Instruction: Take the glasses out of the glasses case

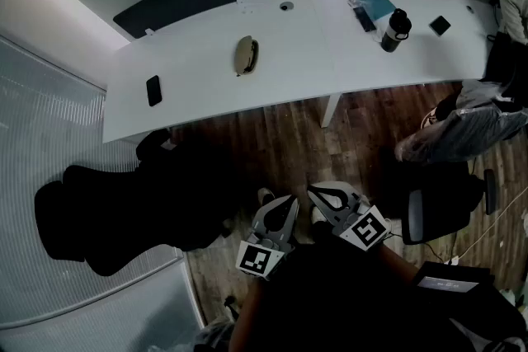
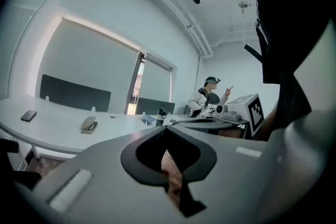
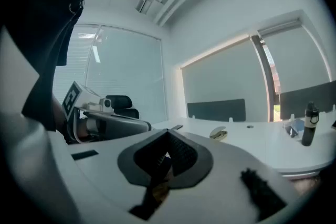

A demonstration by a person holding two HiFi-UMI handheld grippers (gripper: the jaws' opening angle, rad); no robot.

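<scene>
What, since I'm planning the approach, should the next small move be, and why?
Probably step up to the table and carry both claws toward the glasses case. The left claw and right claw are shut and empty, held over the wooden floor well short of the table, while the case lies untouched on it.

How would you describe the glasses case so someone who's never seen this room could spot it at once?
Find the long white curved table. The glasses case lies near its middle, between the flat black phone at the left end and the black bottle further right. It alone is tan and oval; those neighbours are black.
</scene>
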